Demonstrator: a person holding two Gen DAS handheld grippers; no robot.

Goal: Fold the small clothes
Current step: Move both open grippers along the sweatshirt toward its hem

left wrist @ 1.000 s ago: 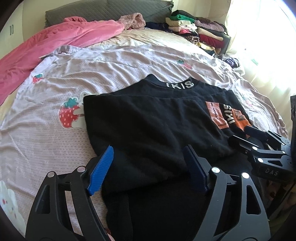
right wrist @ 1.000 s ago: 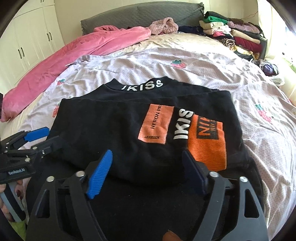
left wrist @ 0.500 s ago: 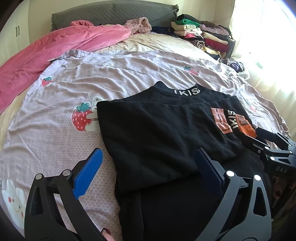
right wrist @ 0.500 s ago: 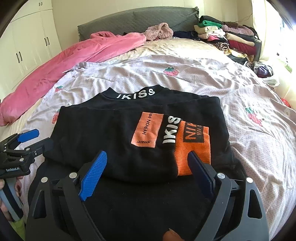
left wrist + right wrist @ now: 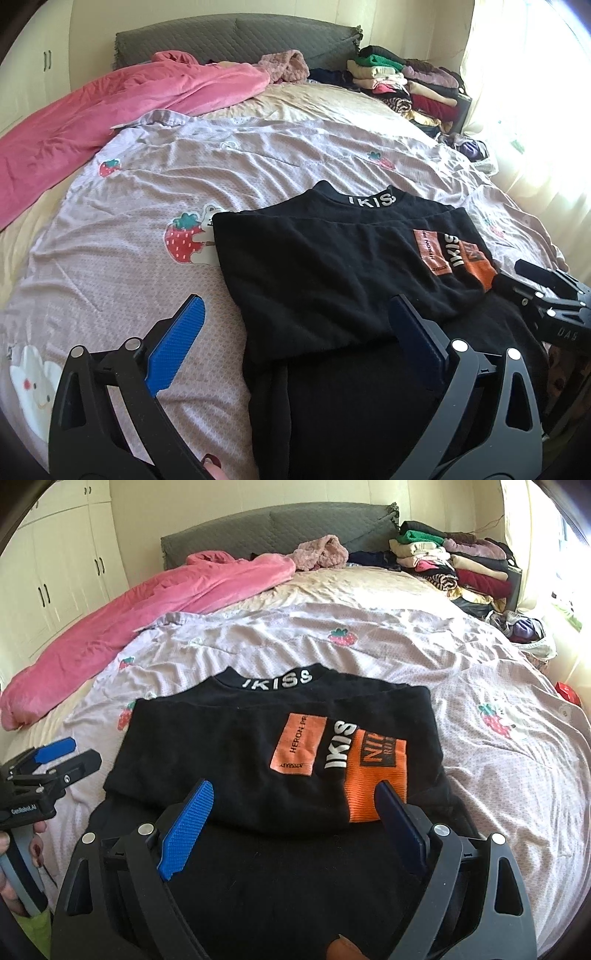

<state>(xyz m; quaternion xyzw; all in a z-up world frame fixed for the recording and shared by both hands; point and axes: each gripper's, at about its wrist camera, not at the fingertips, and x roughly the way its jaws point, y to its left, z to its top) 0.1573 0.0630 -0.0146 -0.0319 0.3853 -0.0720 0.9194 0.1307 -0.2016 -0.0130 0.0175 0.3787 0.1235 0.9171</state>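
Observation:
A black top (image 5: 221, 746) with orange patches (image 5: 375, 775) and a white-lettered collar lies on the lilac strawberry bedspread (image 5: 369, 657). Its upper half is folded over the lower half. My right gripper (image 5: 294, 787) hovers open above the fold's near edge on the patch side, nothing between its blue pads. My left gripper (image 5: 295, 306) hangs open over the top's (image 5: 332, 266) left edge, also empty. Each gripper shows in the other's view: the left gripper (image 5: 83, 751) at the far left, the right gripper (image 5: 517, 275) at the far right.
A pink blanket (image 5: 147, 605) runs along the bed's left side to the grey headboard (image 5: 277, 528). Stacked folded clothes (image 5: 461, 561) sit at the far right corner, loose clothes (image 5: 524, 627) below them. White wardrobe doors (image 5: 55, 572) stand at the left.
The left jaws have spread wider. Both grippers have drawn back and risen from the folded edge, so more of the bed shows. The top has not moved.

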